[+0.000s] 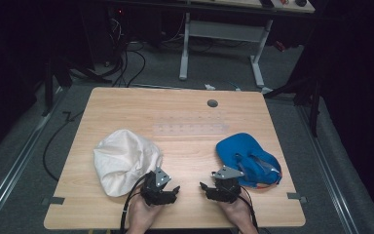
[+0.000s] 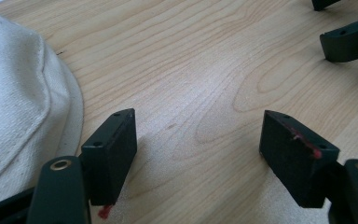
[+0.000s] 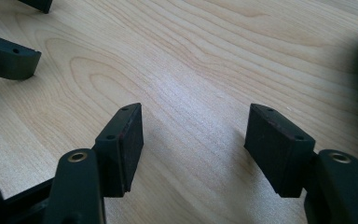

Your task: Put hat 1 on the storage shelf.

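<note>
Start position: left gripper (image 1: 175,189) and right gripper (image 1: 204,187) rest released, empty, between white hat (image 1: 124,160) and blue cap (image 1: 248,158). Next, probably: reach for a hat.

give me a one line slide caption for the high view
Two hand-held grippers, left and right, rest open on a wooden table between a white hat and a blue cap.

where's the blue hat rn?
In the high view the blue hat lies on the table's right half, just beyond the right gripper; the white hat lies opposite on the left.
</note>
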Motion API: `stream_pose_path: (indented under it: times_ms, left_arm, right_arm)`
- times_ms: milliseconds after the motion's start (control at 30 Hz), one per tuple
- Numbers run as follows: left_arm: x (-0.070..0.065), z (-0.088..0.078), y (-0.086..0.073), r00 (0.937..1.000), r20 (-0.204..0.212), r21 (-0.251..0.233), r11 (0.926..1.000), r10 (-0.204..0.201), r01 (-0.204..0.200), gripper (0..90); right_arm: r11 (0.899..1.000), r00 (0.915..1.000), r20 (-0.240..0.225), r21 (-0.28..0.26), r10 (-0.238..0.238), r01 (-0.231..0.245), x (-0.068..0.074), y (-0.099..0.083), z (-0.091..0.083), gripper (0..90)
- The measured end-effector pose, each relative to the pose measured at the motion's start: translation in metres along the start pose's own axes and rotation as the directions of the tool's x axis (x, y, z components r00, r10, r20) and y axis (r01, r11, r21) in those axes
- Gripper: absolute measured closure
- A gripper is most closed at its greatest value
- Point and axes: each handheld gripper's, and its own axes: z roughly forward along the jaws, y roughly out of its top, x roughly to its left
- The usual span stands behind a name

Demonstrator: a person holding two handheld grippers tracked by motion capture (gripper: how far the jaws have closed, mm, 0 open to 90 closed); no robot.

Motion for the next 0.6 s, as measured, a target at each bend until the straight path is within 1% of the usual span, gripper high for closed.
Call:
stream_pose_path:
  times_ms: [600]
  left_arm:
    - [-0.0002, 0.0003, 0.0002, 1.0000, -0.005, -0.004, 1.0000, -0.007, 0.007, 28.5]
  right_arm:
    - [1.000, 1.0000, 0.004, 0.003, 0.003, -0.003, -0.0005, 0.0002, 0.0001, 35.5]
